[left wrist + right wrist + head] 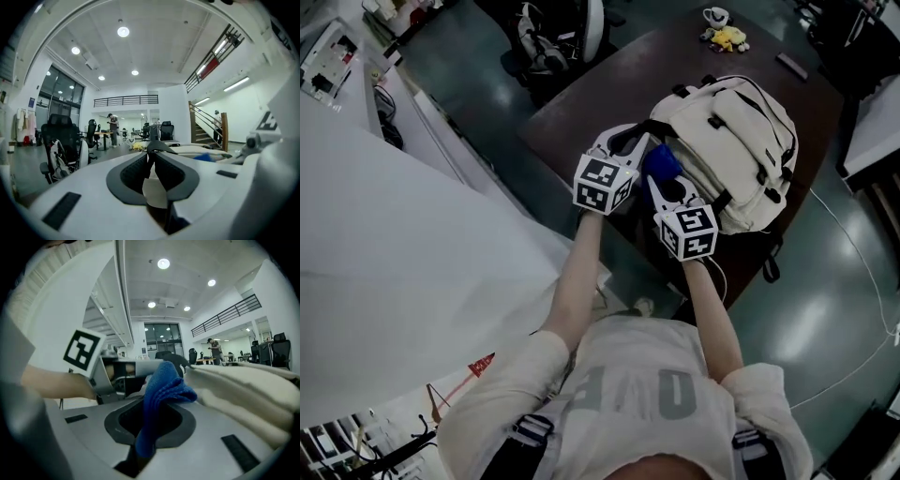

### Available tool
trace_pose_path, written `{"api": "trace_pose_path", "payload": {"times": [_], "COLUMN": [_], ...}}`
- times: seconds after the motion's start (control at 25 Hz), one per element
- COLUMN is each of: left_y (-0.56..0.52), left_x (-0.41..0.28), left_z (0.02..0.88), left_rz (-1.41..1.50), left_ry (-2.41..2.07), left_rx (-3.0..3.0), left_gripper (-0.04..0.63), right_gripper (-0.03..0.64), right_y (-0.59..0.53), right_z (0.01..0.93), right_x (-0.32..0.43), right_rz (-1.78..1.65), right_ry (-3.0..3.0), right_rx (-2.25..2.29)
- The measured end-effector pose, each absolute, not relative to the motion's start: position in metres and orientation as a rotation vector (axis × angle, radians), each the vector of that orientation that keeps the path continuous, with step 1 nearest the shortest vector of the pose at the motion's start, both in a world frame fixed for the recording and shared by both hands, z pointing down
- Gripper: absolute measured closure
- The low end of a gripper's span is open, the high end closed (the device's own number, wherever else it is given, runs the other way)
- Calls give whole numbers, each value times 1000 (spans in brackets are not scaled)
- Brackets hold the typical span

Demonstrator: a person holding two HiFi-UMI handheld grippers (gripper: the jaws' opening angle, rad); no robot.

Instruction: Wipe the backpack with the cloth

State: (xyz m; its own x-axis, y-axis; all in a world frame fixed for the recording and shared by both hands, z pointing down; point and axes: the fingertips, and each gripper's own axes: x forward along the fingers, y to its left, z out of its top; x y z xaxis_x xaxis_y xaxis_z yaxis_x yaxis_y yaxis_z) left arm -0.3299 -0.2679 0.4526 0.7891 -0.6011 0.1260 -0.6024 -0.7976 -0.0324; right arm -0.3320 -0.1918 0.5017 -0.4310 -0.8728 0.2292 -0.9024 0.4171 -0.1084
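Jaws of the right gripper (151,427) pinch the blue microfibre cloth (164,385) against the cream fabric backpack (741,141), upper right; left gripper (151,164) clamps its black strap (160,145).

Ceiling lights (123,31) glare; fisheye edges darken, foreground seemingly blurred.

The backpack (741,141) is being seen as cream, with black straps and zips. The cloth (661,163) is being seen as bright blue. White cubes with black square patterns are being shown on the left gripper (630,142) and right gripper (659,181). The table (609,84) is being seen as dark brown.
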Motion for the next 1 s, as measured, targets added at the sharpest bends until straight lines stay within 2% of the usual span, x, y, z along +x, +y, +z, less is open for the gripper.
{"api": "trace_pose_path", "payload": {"times": [0.48, 1.0], "left_y": [-270, -264], "left_x": [-337, -341], "left_z": [461, 467], "left_rz": [163, 176], "left_ry": [-885, -905], "left_rx": [2944, 2924], "left_gripper": [546, 546], "right_gripper": [578, 580], "right_y": [-275, -240], "right_z": [562, 556], "right_x": [-351, -314], "right_rz": [502, 454], "right_ry": [-2376, -2233], "right_rx": [1758, 1966]}}
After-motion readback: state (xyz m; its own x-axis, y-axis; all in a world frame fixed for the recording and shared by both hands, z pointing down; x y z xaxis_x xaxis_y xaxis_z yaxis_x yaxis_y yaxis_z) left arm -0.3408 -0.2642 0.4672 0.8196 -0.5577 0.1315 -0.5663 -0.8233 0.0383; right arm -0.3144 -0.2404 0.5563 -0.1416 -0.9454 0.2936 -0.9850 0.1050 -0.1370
